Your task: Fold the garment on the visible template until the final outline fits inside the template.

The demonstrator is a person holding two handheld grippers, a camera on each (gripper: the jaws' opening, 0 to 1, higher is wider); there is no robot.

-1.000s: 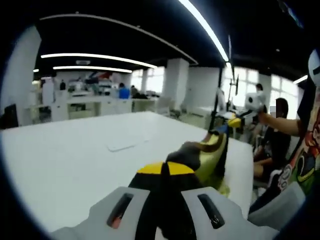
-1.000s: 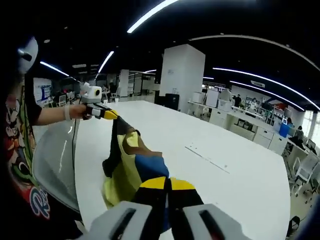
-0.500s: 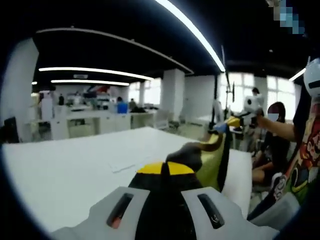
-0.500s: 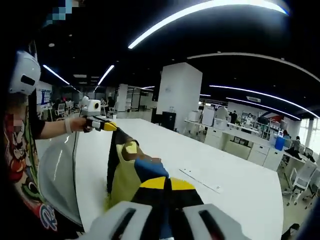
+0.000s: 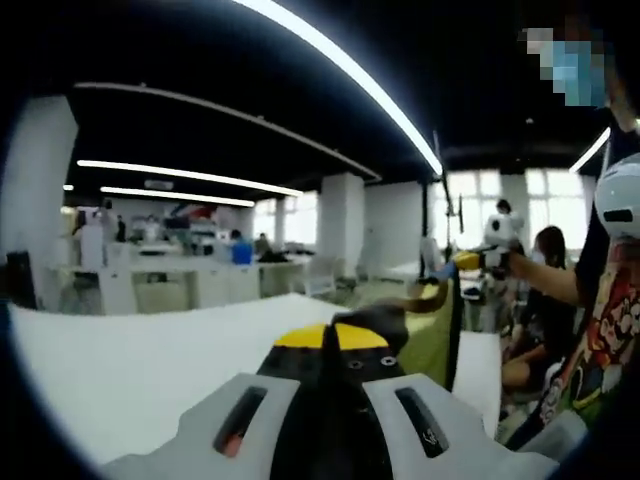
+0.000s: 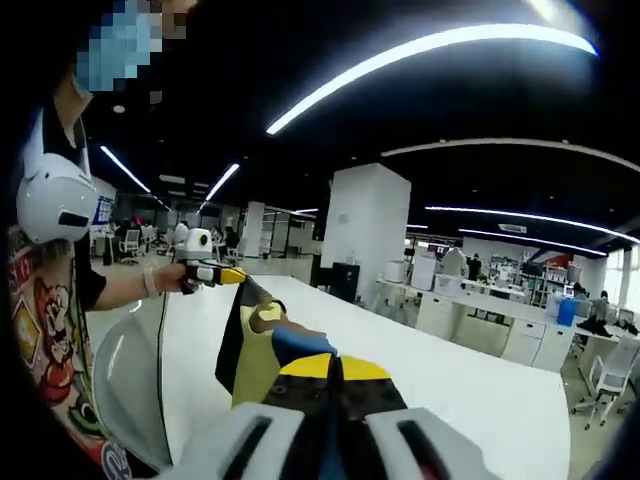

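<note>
Two grippers, left [image 5: 335,340] and right [image 6: 335,368], each pinch a corner of the garment [image 6: 250,345], stretched aloft between them over the table [image 6: 400,375]; you likely lower it next.

Both views low over table [image 5: 120,370], facing each other, sharing garment [image 6: 255,350].

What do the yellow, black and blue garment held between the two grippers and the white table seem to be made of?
The yellow, black and blue garment: soft woven or knit cloth, probably, since it hangs in folds. The white table: smooth hard board, perhaps laminate, flat and evenly bright.
</note>
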